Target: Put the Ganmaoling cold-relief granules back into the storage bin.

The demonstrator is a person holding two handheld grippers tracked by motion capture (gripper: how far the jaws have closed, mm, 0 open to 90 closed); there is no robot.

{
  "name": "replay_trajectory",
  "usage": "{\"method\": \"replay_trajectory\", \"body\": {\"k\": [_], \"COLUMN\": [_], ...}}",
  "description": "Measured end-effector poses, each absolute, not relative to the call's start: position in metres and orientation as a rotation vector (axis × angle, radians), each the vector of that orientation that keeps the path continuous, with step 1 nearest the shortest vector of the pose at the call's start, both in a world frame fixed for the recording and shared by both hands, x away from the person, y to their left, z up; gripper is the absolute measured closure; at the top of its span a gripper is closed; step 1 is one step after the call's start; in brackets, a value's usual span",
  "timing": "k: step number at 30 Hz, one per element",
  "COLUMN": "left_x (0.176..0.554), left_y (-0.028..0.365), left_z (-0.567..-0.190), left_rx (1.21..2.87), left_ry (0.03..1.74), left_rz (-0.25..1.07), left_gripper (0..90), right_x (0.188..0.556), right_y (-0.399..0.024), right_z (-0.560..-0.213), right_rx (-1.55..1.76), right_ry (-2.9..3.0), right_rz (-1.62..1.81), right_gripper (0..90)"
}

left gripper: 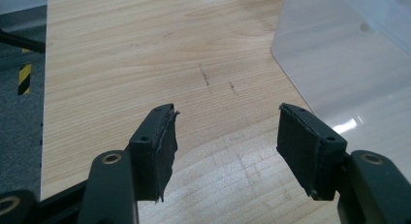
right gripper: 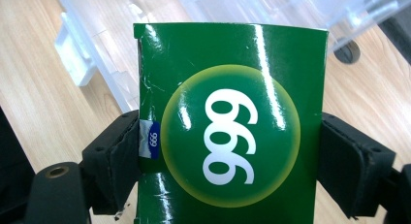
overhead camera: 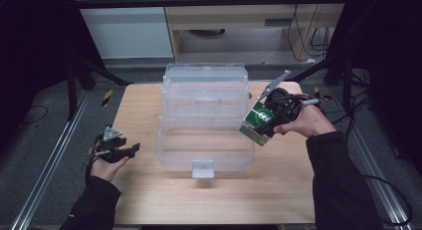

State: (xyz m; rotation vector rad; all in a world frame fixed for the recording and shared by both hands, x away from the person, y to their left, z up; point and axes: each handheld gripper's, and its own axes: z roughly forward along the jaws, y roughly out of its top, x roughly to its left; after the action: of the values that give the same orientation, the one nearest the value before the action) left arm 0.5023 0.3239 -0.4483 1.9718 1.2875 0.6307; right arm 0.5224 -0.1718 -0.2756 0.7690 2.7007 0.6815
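Right gripper view shows the green carton, printed with "999" in a pale disc, pinched by its two sides between the pads of the right gripper; high view has the right gripper holding it tilted above the table, just beside the right end of the clear plastic organiser box; the left gripper has its jaws spread, nothing between them, over bare wood near the box's left end.

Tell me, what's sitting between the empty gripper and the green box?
The clear plastic organizer does, open on the wooden table. In the high view it sits between the left gripper and the green box clamped in the right gripper.
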Motion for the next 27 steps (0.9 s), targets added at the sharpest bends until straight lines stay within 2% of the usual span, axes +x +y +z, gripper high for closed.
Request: {"method": "replay_trajectory", "body": {"k": [27], "left_x": [0.503], "left_y": [0.325], "left_z": [-0.449], "left_rx": [1.967], "left_ry": [1.292], "left_rz": [0.616], "left_gripper": [38.5], "right_x": [0.544], "right_y": [-0.125], "right_z": [-0.294], "right_rx": [0.267], "right_ry": [2.963], "right_rz": [0.628], "right_gripper": [18.4]}}
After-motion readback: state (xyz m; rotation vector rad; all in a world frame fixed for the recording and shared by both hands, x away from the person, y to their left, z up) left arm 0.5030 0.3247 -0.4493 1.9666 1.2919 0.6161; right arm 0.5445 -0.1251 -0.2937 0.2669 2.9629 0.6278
